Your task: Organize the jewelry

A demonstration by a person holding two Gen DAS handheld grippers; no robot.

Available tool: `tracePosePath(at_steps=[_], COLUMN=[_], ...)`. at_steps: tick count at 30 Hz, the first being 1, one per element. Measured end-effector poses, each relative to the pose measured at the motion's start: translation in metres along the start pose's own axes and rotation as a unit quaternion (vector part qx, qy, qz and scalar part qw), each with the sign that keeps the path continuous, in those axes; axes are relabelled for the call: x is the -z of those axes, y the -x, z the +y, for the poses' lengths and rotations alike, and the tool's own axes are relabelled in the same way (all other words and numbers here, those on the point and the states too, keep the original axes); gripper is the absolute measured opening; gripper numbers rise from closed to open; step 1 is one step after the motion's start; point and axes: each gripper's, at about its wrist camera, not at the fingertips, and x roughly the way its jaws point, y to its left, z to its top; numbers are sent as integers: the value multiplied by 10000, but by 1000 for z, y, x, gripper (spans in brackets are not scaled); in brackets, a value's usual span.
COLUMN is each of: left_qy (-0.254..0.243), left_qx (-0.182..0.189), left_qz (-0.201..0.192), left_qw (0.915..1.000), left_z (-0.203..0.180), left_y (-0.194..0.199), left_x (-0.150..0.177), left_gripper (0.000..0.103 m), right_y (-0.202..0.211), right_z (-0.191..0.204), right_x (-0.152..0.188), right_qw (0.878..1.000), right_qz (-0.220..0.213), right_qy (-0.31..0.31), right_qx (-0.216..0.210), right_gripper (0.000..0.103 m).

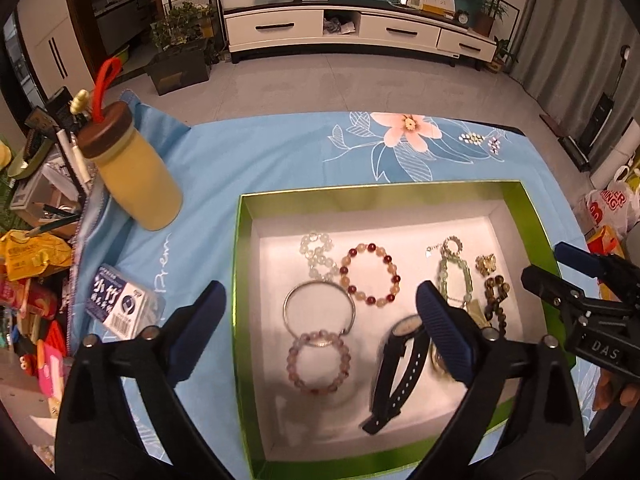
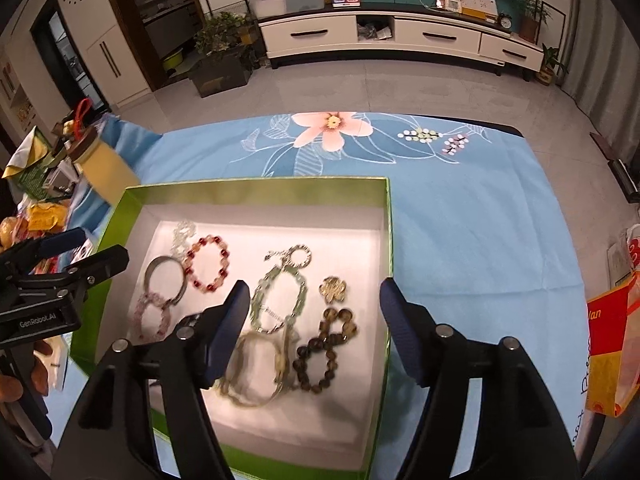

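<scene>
A green box (image 1: pixel 240 264) with a white floor lies on the blue cloth and holds jewelry: a silver bangle (image 1: pixel 319 307), a pink bead bracelet (image 1: pixel 319 363), a red bead bracelet (image 1: pixel 370 275), a black watch (image 1: pixel 398 368), a green bead bracelet (image 2: pixel 278 300), a brown bead bracelet (image 2: pixel 326 350) and a gold brooch (image 2: pixel 333 289). My left gripper (image 1: pixel 322 336) is open and empty above the bangle and watch. My right gripper (image 2: pixel 312 332) is open and empty above the box's right half. The box also shows in the right wrist view (image 2: pixel 386 240).
A yellow bottle (image 1: pixel 134 176) with a brown lid and a small white packet (image 1: pixel 120 306) lie left of the box. Clutter fills the far left edge. Bags (image 2: pixel 616 344) stand at the right. The blue flowered cloth (image 2: pixel 480 216) stretches beyond the box.
</scene>
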Motion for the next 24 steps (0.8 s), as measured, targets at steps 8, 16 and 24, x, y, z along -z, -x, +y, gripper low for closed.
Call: tracePosePath(at_steps=[8, 16, 24], left_qy=[-87, 246, 326], left_qx=[-59, -90, -48], left_qz=[78, 385, 420], left_qw=[9999, 9989, 9986], left_z=[-9, -5, -4], left_y=[29, 64, 112], left_x=[9, 11, 5], left_gripper=[101, 101, 101], right_y=[28, 68, 108], right_z=[7, 22, 33], right_x=[7, 5, 0], right_qw=[9999, 9988, 9965], right_qz=[-9, 46, 211], right_qy=[80, 186, 221], right_qx=[118, 446, 780], right_gripper=[96, 102, 102])
